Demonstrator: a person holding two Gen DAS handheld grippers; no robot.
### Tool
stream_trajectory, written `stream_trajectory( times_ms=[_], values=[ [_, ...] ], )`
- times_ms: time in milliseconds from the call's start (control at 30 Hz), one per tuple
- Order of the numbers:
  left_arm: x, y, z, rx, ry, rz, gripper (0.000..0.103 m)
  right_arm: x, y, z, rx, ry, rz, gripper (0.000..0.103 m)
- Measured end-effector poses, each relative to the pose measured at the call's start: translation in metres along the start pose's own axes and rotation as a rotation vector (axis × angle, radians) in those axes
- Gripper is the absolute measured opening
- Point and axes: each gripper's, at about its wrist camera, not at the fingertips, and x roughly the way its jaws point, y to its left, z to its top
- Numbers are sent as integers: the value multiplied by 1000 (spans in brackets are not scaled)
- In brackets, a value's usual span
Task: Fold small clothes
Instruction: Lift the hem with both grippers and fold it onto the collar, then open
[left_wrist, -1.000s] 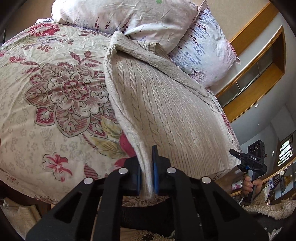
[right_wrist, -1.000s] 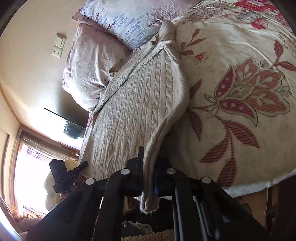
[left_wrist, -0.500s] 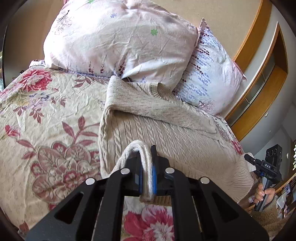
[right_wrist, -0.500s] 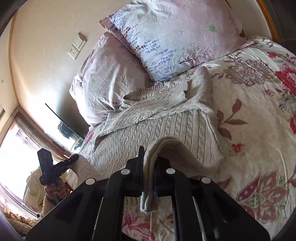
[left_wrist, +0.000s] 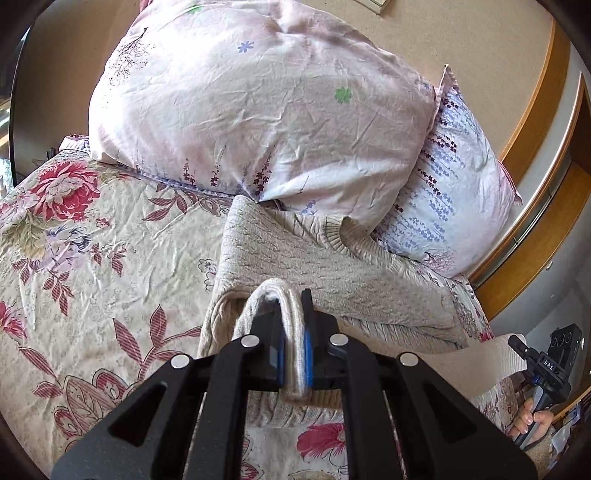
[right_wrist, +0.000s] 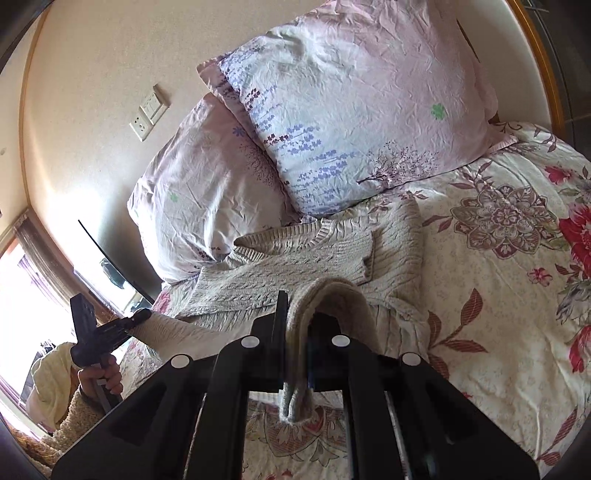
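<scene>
Lying across a cream bedspread printed with red and maroon flowers (left_wrist: 92, 258), the beige cable-knit sweater (left_wrist: 332, 273) sits at the centre of the left wrist view, its ribbed neckline at 12 o'clock touching two pale pink floral pillows (left_wrist: 258, 110) that lean against the wall. A sleeve is folded across the sweater's chest. The left gripper (left_wrist: 293, 354) is clamped on the sweater's hem, the knit bunched between its blue-padded fingers (left_wrist: 308, 350) and arching up and over toward the body of the garment. In the right wrist view the right gripper (right_wrist: 297, 354) likewise pinches the hem, a short tail of knit hanging below the jaws toward 6 o'clock, above the bedspread. At 8 o'clock in that view the left gripper's black handle is held in a bare hand (right_wrist: 101, 380), with a stretch of hem running from it; a white wall socket and switch plate (right_wrist: 149, 116) sit at 10 o'clock.
</scene>
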Motion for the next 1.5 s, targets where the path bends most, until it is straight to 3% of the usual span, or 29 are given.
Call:
stream_trajectory(
  times_ms=[267, 567, 733, 1500],
  values=[
    [21, 3, 28, -45, -29, 1, 7, 23, -3, 30, -7, -32, -50, 8],
    [69, 0, 65, -74, -28, 42, 7, 91, -4, 59, -89, 6, -306, 8],
    [98, 9, 75, -123, -1, 68, 7, 130, -9, 64, -106, 45, -401, 8],
    [172, 20, 82, -218, 68, 129, 7, 193, -35, 73, -89, 147, -566, 8]
  ],
)
